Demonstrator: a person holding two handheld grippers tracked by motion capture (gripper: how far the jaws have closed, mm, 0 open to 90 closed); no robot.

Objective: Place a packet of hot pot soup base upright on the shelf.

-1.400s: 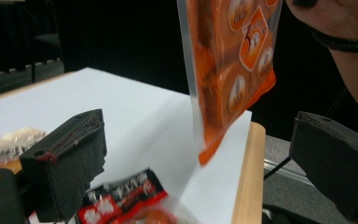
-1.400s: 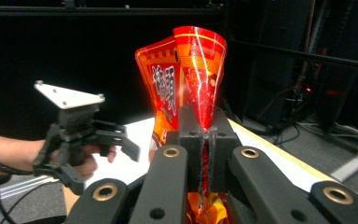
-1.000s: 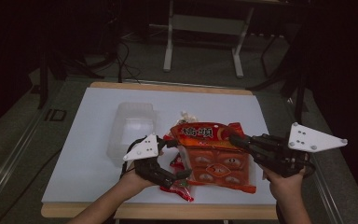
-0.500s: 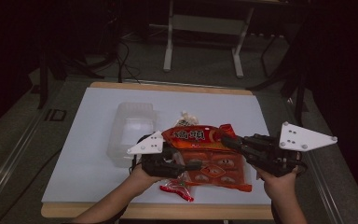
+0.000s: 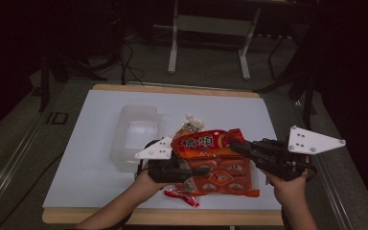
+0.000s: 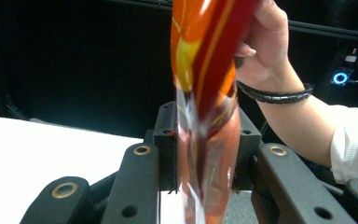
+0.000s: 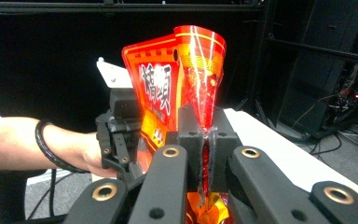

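Orange snack bag [image 5: 215, 160], printed with large pale characters on its upper panel, hangs lifted above the near edge of the white table [image 5: 91, 143], held between both grippers. The right gripper [image 5: 237, 146] comes at the bag from its right side and pinches its upper right edge; in the right gripper view the jaws stand pressed together with only the thin crinkled film [image 7: 204, 88] caught between them, the bag rising above them like a folded cone. The left gripper [image 5: 199, 170] reaches in from the bag's left side, lower down. Its jaws have just been closing, and in the left gripper view the bag [image 6: 209, 93] stands upright between them; the film fills the gap and both pads appear to press on its sides, though the jaws stay fairly wide apart around the puffy pack. The person's right hand [image 6: 261, 51] shows behind the bag in that view, with a dark band [image 6: 272, 95] on the wrist.

Left of the bag and farther back, a clear plastic container [image 5: 134, 136] sits on the table, just beside the left gripper's grey plate [image 5: 155, 149]. A small pale packet [image 5: 189, 128] lies just behind the bag's top edge. A red wrapper [image 5: 182, 195] lies below the bag's lower left corner, near the table's front edge.
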